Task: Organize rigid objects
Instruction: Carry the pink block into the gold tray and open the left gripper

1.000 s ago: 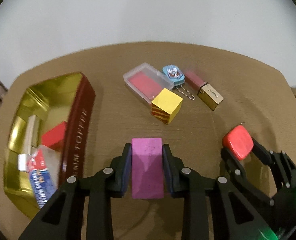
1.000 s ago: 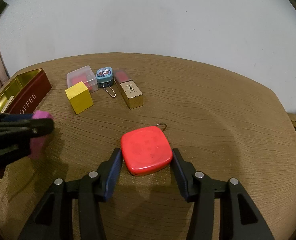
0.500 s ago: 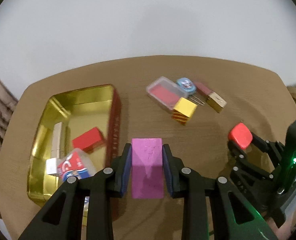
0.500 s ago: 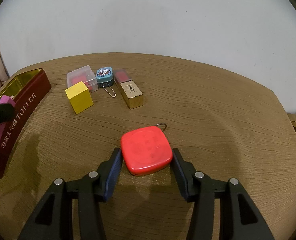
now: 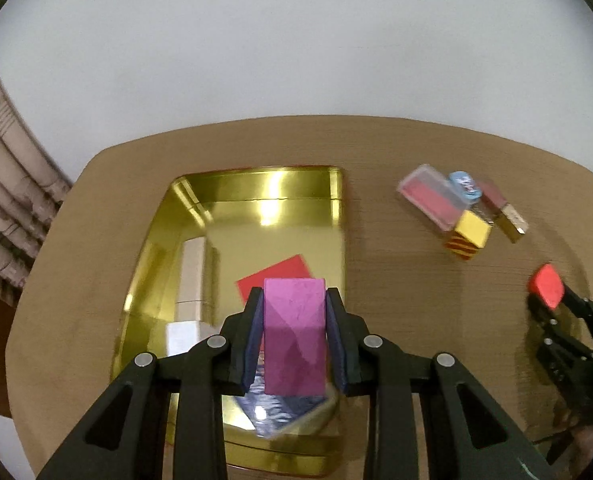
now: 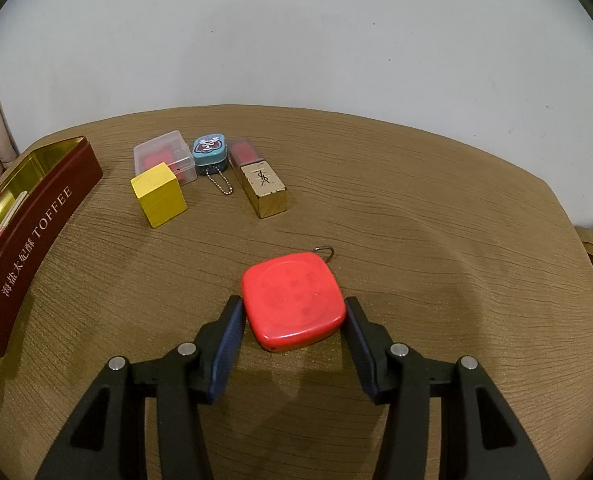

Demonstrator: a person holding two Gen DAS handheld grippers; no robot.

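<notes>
My left gripper (image 5: 294, 336) is shut on a magenta block (image 5: 294, 340) and holds it above the open gold toffee tin (image 5: 256, 192). The tin holds a red block (image 5: 276, 278), a pale box (image 5: 192, 272) and a blue packet (image 5: 280, 408). My right gripper (image 6: 292, 320) is shut on a red rounded square case (image 6: 292, 300) low over the brown table; it also shows in the left wrist view (image 5: 546, 290). The tin's dark red side (image 6: 36, 232) shows at the left of the right wrist view.
On the table stand a yellow cube (image 6: 158, 194), a clear plastic box with red contents (image 6: 162, 156), a small blue tin with a bead chain (image 6: 209, 151) and a gold lipstick case (image 6: 262, 182). A curtain (image 5: 4, 208) hangs at far left.
My left gripper has carried the magenta block up and to the left, from the table to above the tin. The right gripper has stayed still with the red case.
</notes>
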